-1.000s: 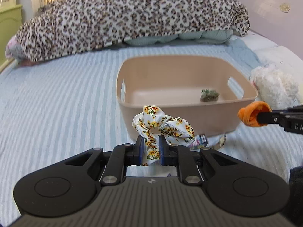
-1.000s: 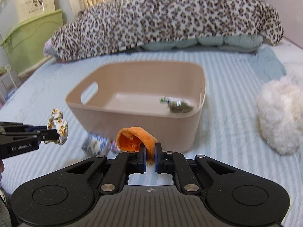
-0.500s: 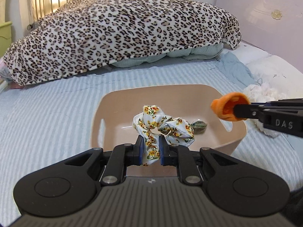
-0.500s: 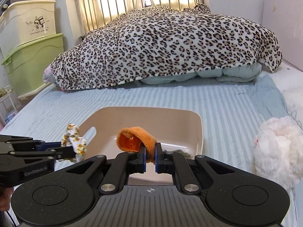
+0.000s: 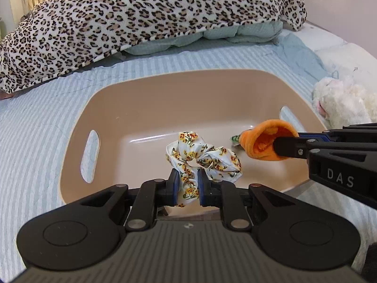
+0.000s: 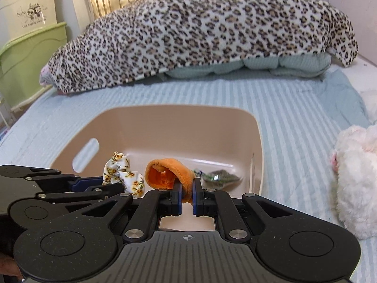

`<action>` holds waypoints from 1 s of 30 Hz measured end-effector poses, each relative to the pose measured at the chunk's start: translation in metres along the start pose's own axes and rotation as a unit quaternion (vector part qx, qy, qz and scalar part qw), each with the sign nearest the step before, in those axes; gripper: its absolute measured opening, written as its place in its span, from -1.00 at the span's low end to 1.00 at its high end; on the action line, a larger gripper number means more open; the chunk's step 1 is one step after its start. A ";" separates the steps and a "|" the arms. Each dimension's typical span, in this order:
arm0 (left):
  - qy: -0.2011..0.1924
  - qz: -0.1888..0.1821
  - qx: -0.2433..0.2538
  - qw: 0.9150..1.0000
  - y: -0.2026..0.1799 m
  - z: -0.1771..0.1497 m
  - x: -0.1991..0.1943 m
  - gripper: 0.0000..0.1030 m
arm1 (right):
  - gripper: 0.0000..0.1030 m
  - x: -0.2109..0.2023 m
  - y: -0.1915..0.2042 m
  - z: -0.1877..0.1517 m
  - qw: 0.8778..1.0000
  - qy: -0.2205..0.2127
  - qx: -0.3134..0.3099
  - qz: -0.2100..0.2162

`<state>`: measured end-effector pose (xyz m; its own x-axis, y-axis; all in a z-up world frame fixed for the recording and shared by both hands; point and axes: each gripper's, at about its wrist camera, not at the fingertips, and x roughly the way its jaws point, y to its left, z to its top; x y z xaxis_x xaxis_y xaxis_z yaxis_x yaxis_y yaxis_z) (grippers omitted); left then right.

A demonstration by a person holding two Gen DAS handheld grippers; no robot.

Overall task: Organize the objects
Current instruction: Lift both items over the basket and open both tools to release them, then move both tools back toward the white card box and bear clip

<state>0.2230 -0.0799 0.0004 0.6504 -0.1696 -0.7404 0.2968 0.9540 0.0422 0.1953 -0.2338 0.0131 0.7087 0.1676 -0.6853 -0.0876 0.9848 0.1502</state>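
Scrunchies both over the tan bin [image 5: 77, 127] on the bed, neither dropped yet. Left gripper [image 5: 187, 184] has its jaws clamped on the floral scrunchie [image 5: 202, 158], held above the bin floor, its loop standing upright from the jaws with the long axis leaning toward the bin's right wall. Right gripper [image 6: 187, 197] has its jaws pinched on the orange scrunchie [image 6: 168, 175], open mouth facing the left gripper. One small green item [image 6: 218, 176] already lies inside. Judged: near release; both drops remain. White plush toy [image 6: 355, 184] sits outside, right of the bin.
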 end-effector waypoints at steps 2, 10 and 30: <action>-0.002 -0.001 0.002 1.000 0.001 0.000 -0.002 -0.58 | -0.80 0.004 -0.001 -0.002 1.000 0.006 0.000 -0.002; -0.024 0.020 0.004 1.000 0.007 0.000 -0.032 0.35 | 0.10 -0.009 -0.007 -0.004 1.000 -0.003 0.016 -0.005; 0.018 0.050 -0.053 0.997 0.037 -0.066 -0.081 0.59 | 1.00 -0.065 0.010 -0.038 1.000 -0.002 -0.023 -0.005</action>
<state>0.1356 -0.0148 0.0178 0.6474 -0.0653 -0.7593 0.1545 0.9869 0.0470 0.1214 -0.2327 0.0321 0.7131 0.1575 -0.6831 -0.1125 0.9875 0.1103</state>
